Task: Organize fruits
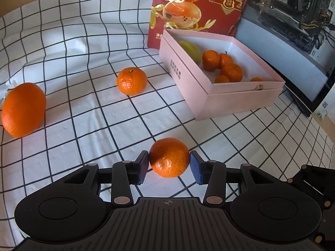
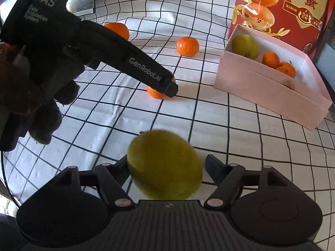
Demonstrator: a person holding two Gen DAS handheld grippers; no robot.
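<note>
My left gripper (image 1: 169, 163) has its blue pads against both sides of a mandarin (image 1: 169, 157) resting on the checked cloth; the same mandarin (image 2: 156, 93) shows in the right wrist view, half hidden by the left gripper's finger. My right gripper (image 2: 166, 167) has a yellow-green fruit (image 2: 165, 165) between its fingers; the left finger touches it, a small gap shows at the right one. The pink box (image 1: 240, 96) holds a green fruit (image 1: 189, 50) and several mandarins (image 1: 231, 71). It also shows in the right wrist view (image 2: 270, 96).
A loose mandarin (image 1: 132, 81) and a large orange (image 1: 23, 109) lie on the cloth left of the box. A red printed carton (image 1: 199, 6) stands behind the box. A dark monitor (image 1: 293, 48) stands at the right. A gloved hand (image 2: 41, 96) holds the left gripper.
</note>
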